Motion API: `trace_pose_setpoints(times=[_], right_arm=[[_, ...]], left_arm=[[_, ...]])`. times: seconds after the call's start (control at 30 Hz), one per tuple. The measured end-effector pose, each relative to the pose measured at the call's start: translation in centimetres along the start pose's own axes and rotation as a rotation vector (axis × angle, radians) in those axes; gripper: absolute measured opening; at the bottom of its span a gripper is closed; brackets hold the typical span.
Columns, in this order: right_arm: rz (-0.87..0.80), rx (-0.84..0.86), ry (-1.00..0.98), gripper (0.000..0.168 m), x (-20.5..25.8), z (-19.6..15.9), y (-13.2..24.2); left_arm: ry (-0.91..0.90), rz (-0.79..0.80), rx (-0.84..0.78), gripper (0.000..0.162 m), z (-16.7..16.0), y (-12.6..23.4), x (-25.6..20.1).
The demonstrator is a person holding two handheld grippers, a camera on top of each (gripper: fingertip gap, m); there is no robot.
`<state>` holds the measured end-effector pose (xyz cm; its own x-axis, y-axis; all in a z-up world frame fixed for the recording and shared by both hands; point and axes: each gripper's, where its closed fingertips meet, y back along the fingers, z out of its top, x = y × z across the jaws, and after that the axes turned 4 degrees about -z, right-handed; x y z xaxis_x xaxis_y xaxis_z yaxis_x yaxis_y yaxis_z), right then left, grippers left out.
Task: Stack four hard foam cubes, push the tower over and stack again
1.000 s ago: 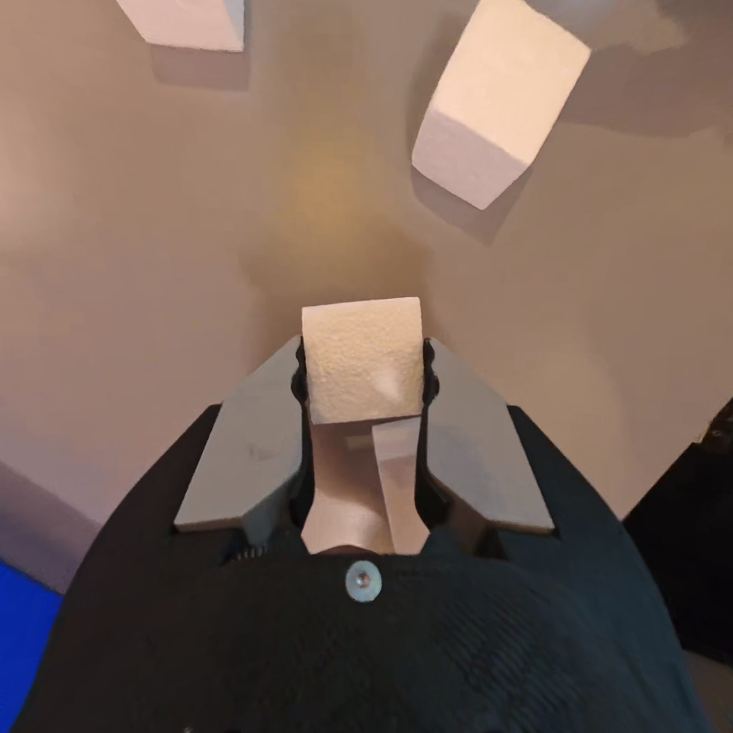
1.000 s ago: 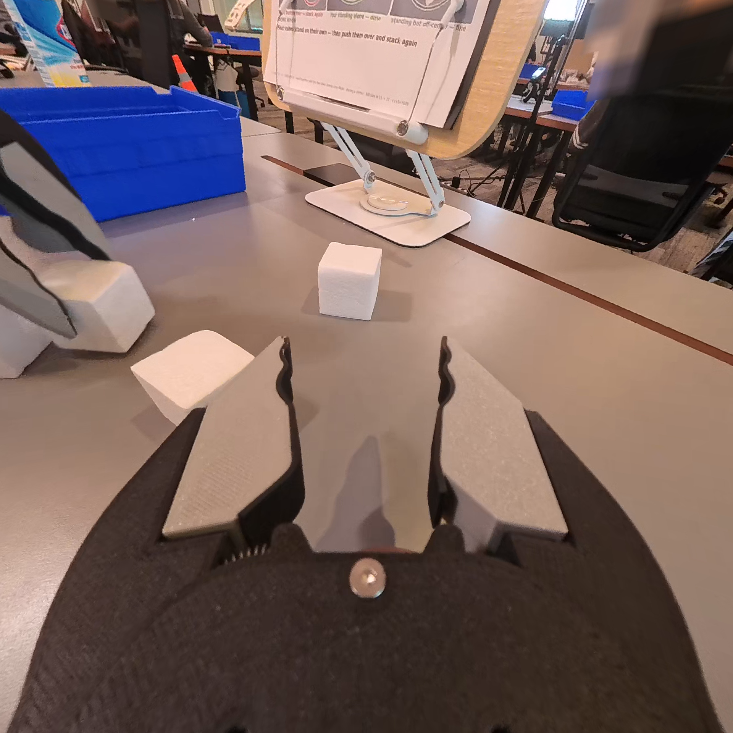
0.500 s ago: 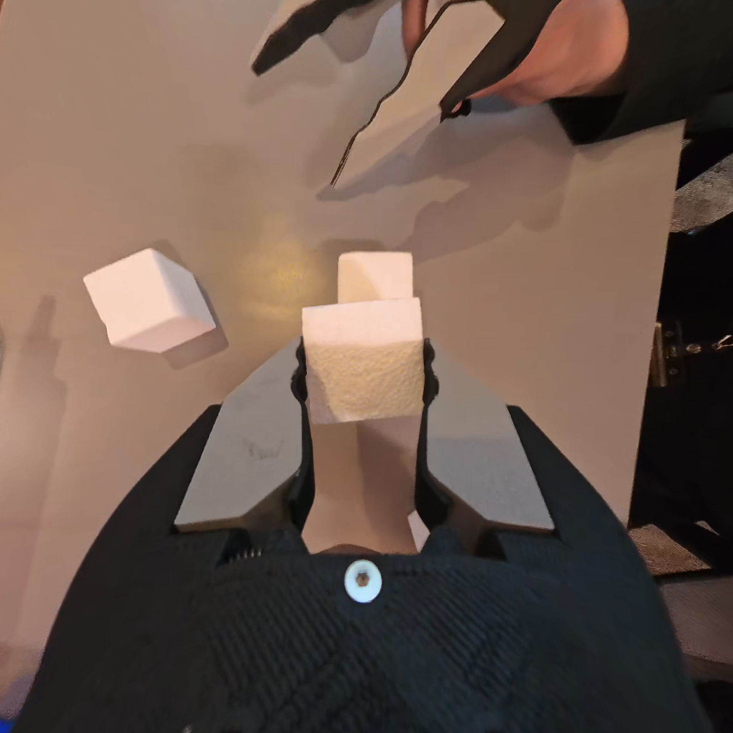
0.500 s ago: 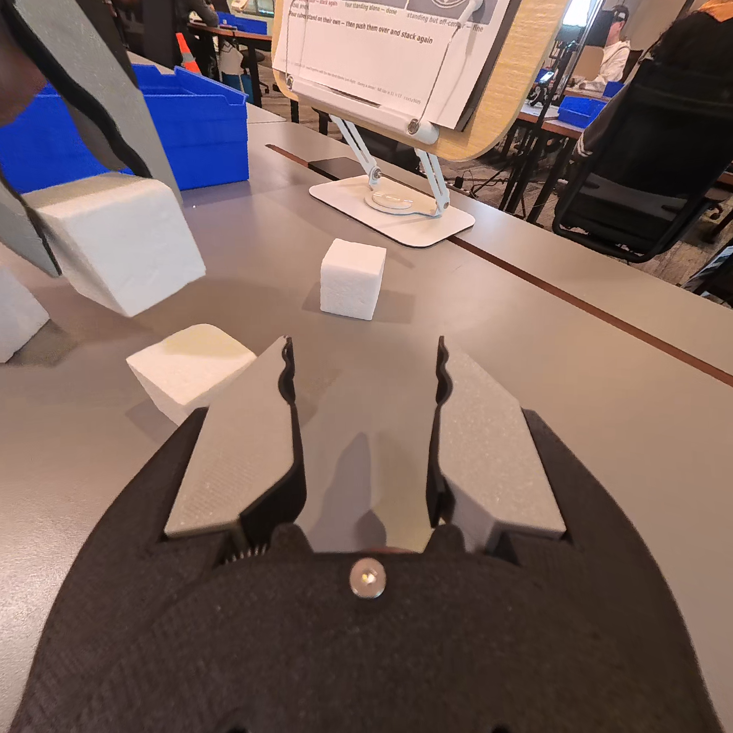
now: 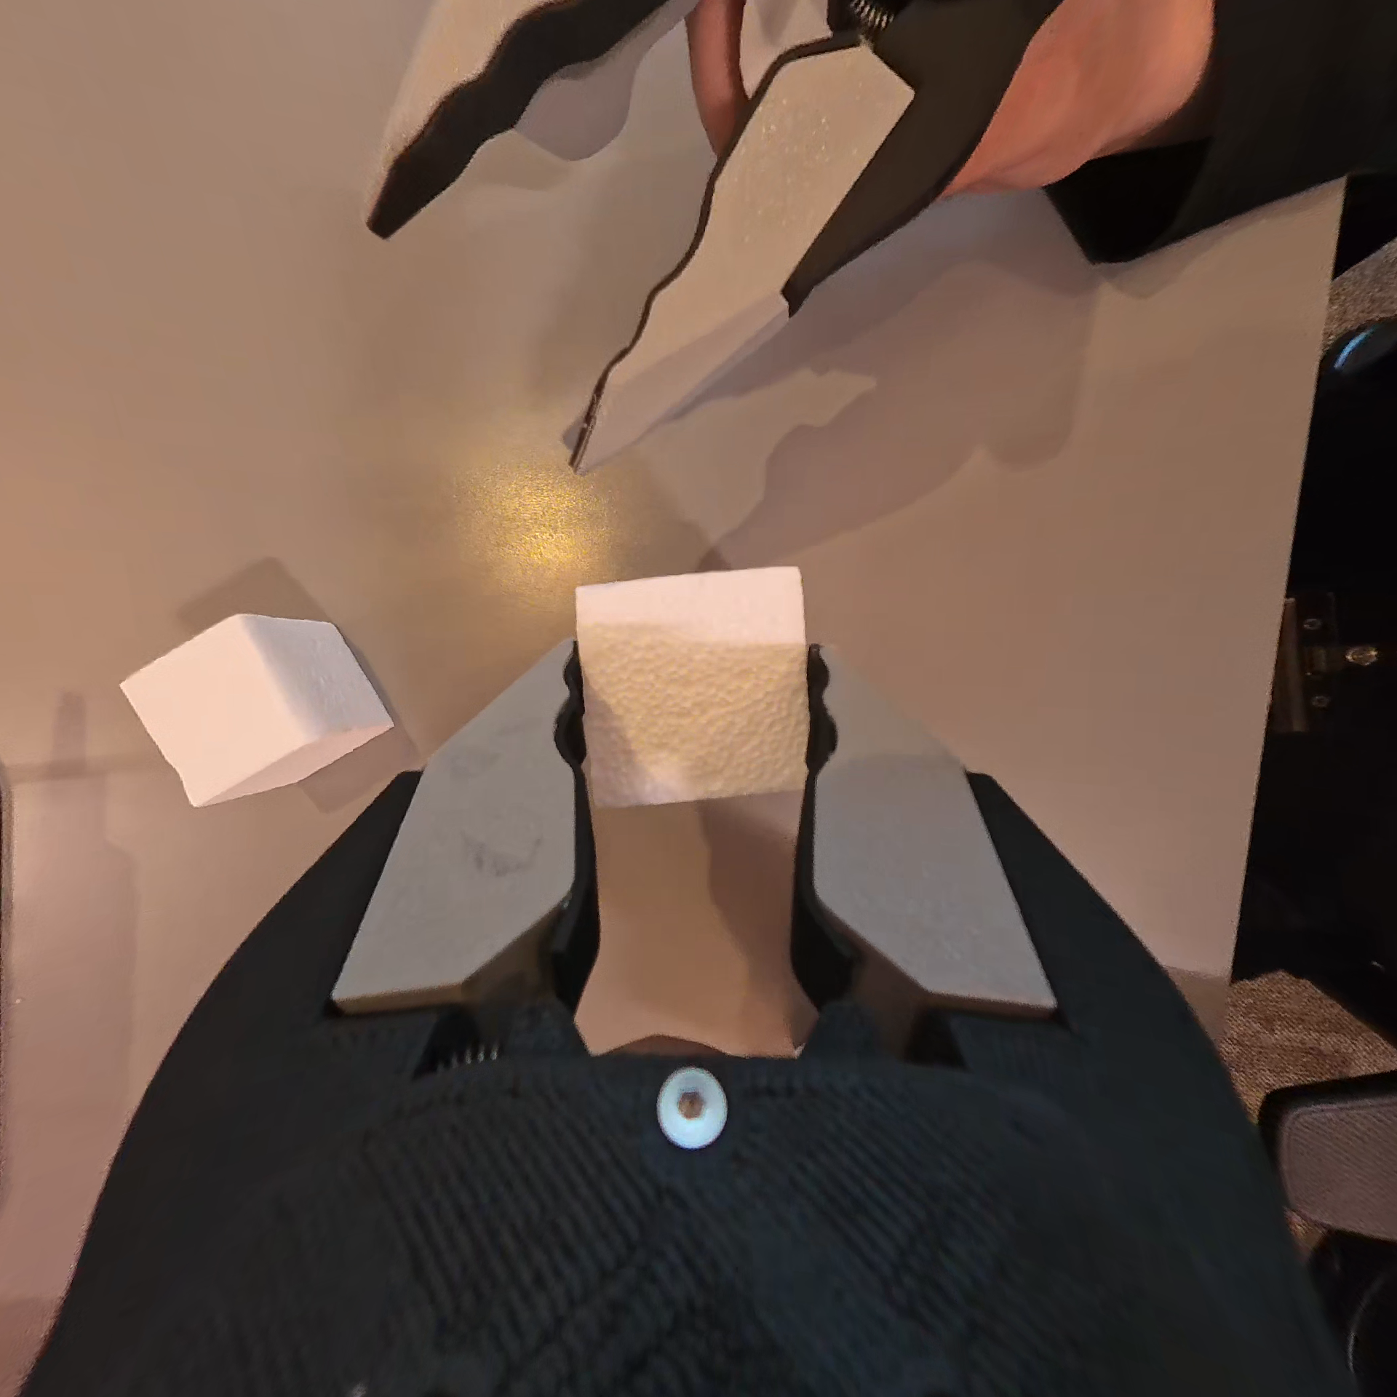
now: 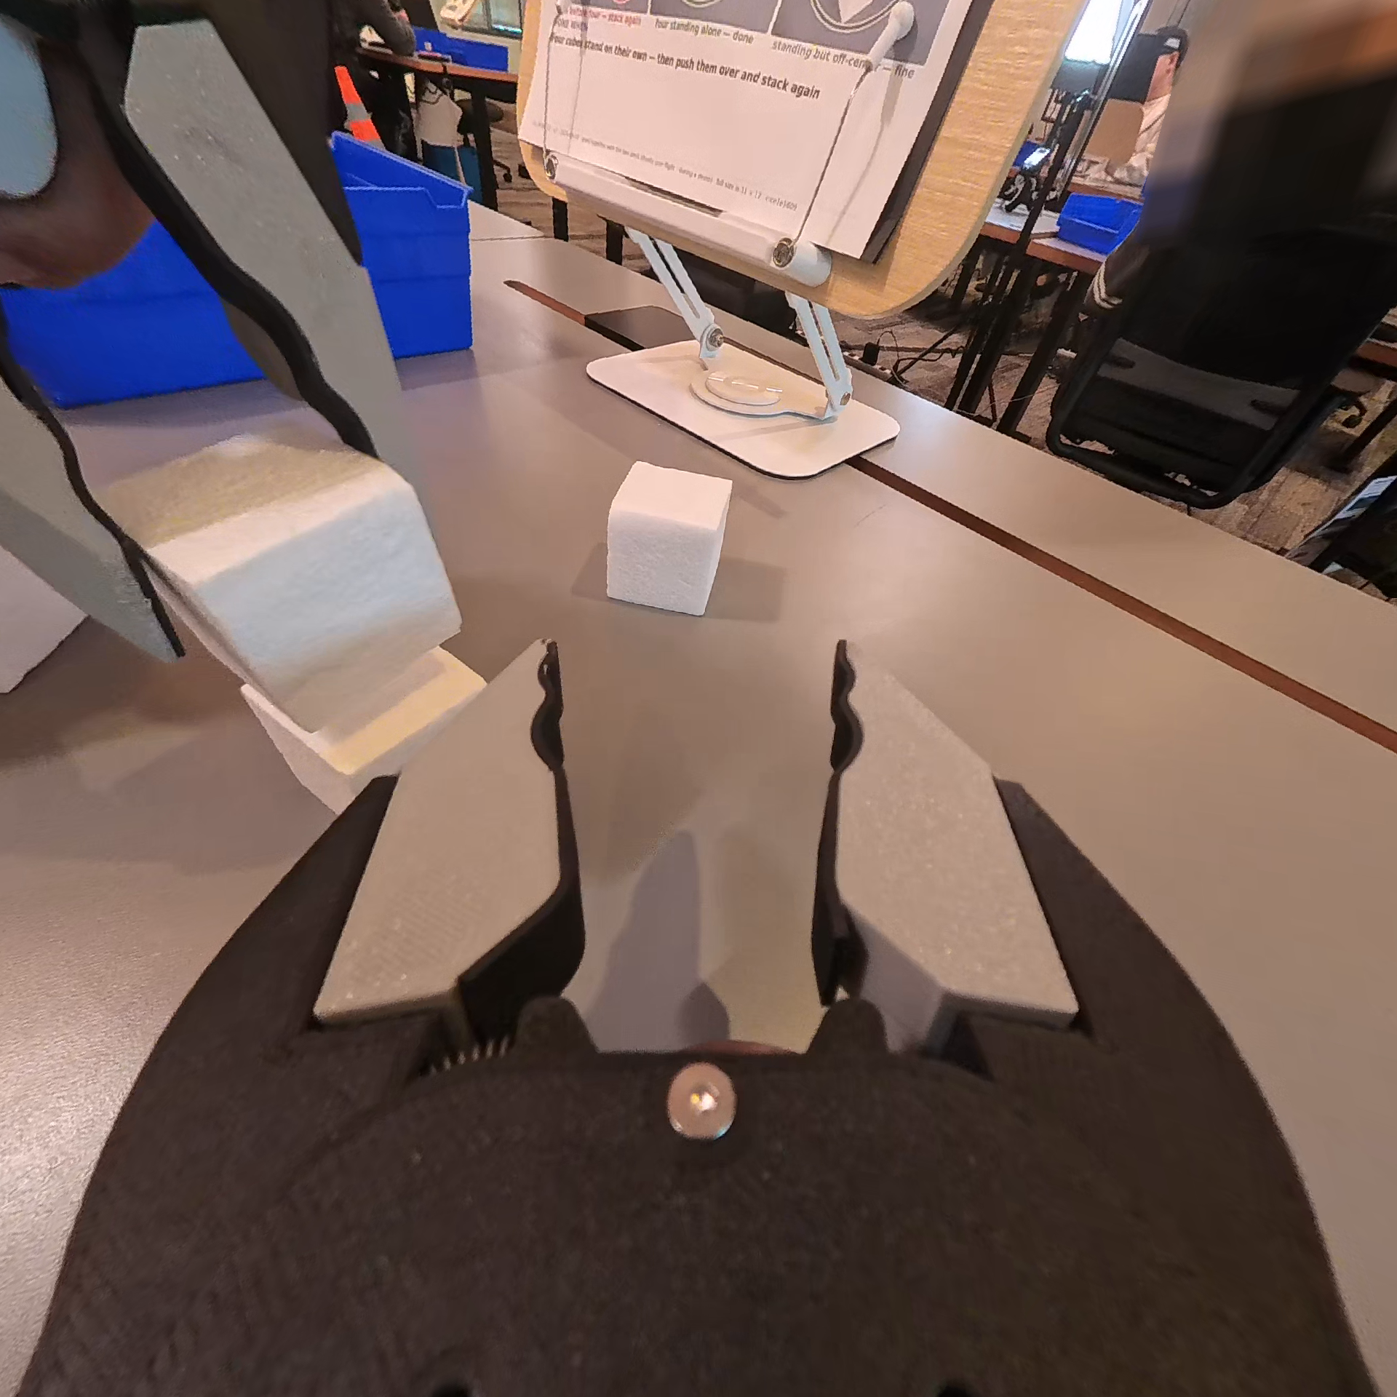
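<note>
Hanging clamped between the fingers of the left gripper (image 5: 692,703), the held cube (image 5: 692,710) is seen in the right wrist view directly above a second cube (image 6: 363,726) that lies on the grey table (image 6: 1058,756). The two are close, but contact cannot be confirmed. The held cube is tilted and offset: the lower cube's near right corner shows from beneath it. This vertical alignment is judged to be the relation on which the placement turns; a squarer seat would be needed before release.

The right gripper (image 6: 692,726) is held wide apart and empty, just right of the pair, low over the table. A third cube (image 6: 669,548) stands alone farther off, straight ahead of the right gripper. A fourth cube (image 5: 253,710) is noted on the table left of the left gripper. Nothing is seen between the held cube and its base.

Beyond, a document stand (image 6: 756,401) and a blue bin (image 6: 401,264) are well apart from the work.
</note>
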<state>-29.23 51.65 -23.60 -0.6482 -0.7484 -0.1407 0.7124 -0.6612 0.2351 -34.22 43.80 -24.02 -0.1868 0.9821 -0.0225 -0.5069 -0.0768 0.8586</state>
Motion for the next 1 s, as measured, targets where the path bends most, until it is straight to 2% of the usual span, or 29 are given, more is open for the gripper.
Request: trace_pose_setpoints(times=[0.2,0.4,0.93,1.0], right_arm=[[0.0,-0.002,0.018,0.07,0.2,0.1,0.1],[-0.002,-0.007,0.012,0.069,0.1,0.2,0.1],[0.002,-0.002,0.016,0.069,0.3,0.1,0.1],[0.002,-0.003,0.017,0.069,0.3,0.1,0.1]], left_arm=[[0.002,-0.003,0.01,0.056,0.7,-0.5,0.0],[0.006,0.003,0.051,0.057,0.0,-1.2,0.1],[0.008,-0.009,0.042,0.057,0.0,-1.9,0.2],[0.007,-0.012,0.033,0.063,0.1,-1.9,0.2]])
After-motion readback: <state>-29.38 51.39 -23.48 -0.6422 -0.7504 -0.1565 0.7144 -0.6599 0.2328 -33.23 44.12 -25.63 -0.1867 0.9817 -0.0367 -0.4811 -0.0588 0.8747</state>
